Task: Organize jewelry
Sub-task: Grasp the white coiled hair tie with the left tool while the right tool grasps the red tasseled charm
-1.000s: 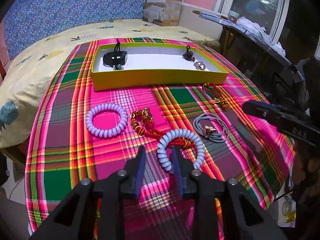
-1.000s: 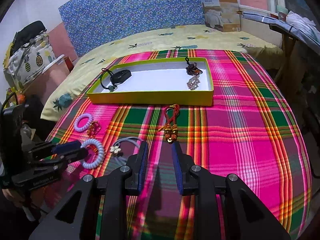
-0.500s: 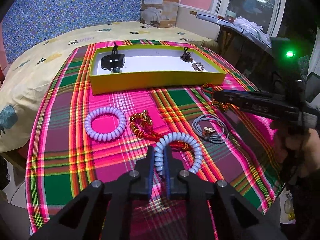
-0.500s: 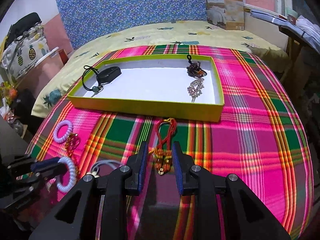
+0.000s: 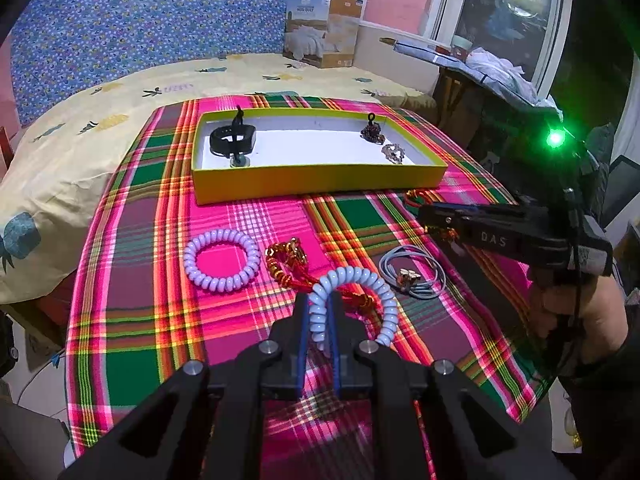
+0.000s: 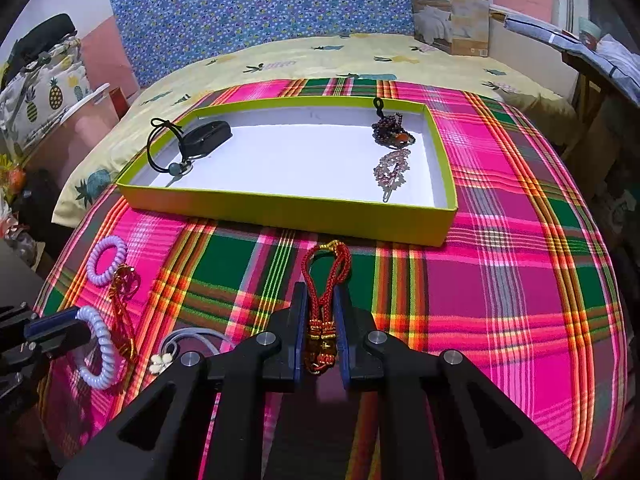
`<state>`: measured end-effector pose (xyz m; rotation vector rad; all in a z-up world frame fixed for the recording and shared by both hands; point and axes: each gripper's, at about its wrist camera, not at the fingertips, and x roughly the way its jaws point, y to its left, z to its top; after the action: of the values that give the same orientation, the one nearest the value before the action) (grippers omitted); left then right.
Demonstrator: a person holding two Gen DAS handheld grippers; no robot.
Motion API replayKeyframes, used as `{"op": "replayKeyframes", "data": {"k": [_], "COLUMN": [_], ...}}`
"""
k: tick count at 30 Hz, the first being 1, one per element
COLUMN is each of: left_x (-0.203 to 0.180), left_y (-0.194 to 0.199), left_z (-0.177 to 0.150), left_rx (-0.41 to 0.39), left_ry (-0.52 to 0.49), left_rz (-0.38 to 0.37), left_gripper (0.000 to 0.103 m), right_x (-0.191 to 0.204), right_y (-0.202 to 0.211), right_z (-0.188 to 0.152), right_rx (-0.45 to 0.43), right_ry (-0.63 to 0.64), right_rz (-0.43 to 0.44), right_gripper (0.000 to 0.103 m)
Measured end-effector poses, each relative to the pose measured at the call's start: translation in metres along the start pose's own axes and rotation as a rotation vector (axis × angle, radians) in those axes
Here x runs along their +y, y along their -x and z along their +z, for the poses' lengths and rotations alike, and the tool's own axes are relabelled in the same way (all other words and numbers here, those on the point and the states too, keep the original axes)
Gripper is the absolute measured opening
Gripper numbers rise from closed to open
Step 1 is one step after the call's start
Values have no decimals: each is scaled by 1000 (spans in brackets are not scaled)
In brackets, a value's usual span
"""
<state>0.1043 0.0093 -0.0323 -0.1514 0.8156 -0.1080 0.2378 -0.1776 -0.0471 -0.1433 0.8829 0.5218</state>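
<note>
Plaid cloth (image 6: 500, 288) in pink, green and yellow fills both views, draped over a surface whose edges drop out of sight, with a pineapple-print bedspread (image 5: 120, 92) running off behind it. Next in size, the yellow-green tray (image 6: 280, 208) sits at the far side of the cloth, white inside, holding a black band with a cord (image 6: 200, 140) at its left end and a dark beaded piece (image 6: 390, 132) over a pale sparkly clip (image 6: 390, 168) at its right; what those two are made of is hard to make out. On the cloth near the tray, the right gripper (image 6: 322, 316) has its jaws pressed onto a red cord tassel (image 6: 326, 276), the gold knot end buried between the pads, the loop poking out ahead. In the left view that tassel is almost wholly hidden behind the gripper body. The left gripper (image 5: 320, 316) is nipped tight on one side of a lilac coil bracelet (image 5: 360, 292), which lies across a red and gold cord bracelet (image 5: 286, 258) and covers part of it. A second lilac coil (image 5: 221, 258) lies free to the left, a grey cord with a small charm (image 5: 412, 276) to the right. A hand (image 5: 576, 312) shows at the right edge, cut off by the frame.
</note>
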Motion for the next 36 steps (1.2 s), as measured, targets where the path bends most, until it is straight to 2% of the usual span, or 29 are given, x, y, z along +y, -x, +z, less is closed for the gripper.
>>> {"op": "replayKeyframes", "data": {"k": [17,36], "left_x": [-2,8], "left_y": [25,25], "left_z": [0,17], "left_rx": [-44,-61], "left_ry": [17,33], "left_rz": [20,38], "left_gripper": [10,10], "right_x": [4,1], "right_y": [55,71], "right_z": [-19,-8], "right_rx": [-91,-141], "right_ry": [-30,-41], "right_rz": [35,54], "right_gripper": [13,13]}}
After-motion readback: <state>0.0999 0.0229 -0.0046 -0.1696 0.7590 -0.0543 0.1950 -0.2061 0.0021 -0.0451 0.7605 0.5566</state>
